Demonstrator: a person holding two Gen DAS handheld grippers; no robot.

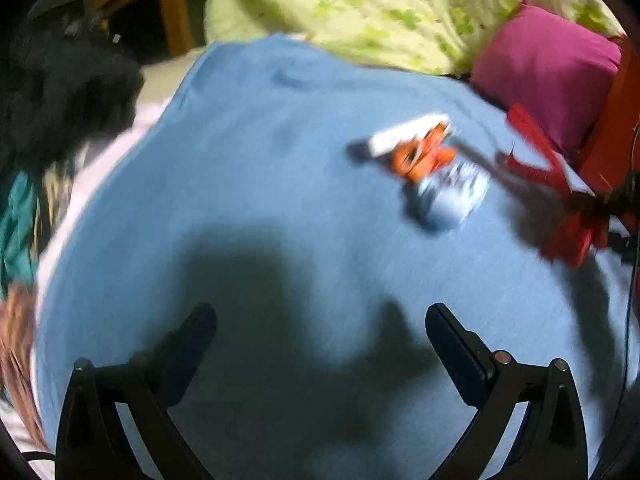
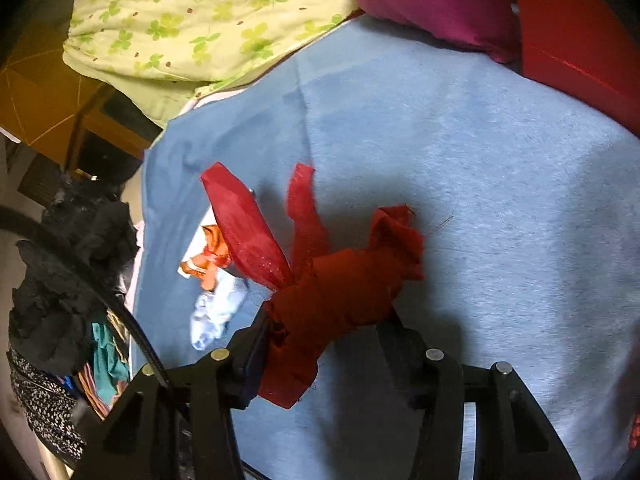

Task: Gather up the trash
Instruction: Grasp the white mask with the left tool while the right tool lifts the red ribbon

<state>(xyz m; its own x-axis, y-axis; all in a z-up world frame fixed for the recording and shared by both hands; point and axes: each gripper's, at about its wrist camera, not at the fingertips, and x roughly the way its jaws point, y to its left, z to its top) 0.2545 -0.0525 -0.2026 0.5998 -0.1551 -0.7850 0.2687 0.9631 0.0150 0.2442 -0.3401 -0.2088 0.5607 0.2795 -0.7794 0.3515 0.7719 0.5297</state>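
The right gripper [image 2: 324, 320] clenches a frayed, bunched red rag [image 2: 344, 292] above the blue sheet [image 2: 480, 160]; the left gripper [image 1: 320, 320] gapes empty.

Dim, warm indoor light throws heavy dark shadows over the blue sheet [image 1: 248, 168]. The left wrist view is motion-blurred; fisheye edges curve into black.

Blue sheet [image 2: 460, 168] plain, faintly flecked, under both pairs of black jaws. Red rag [image 2: 336, 296] between the right jaws, darker at the bundle, brighter on the strip ahead-left. Ahead of the left jaws, blurred: wrapper [image 1: 424, 152] orange and white, pale blue piece [image 1: 452, 196] beside it, possibly printed. Beyond: quilt [image 2: 192, 28] pale yellow-green with green clover leaves and brown dots; magenta pillow [image 1: 548, 68]. Far left: black cloth [image 2: 68, 268].
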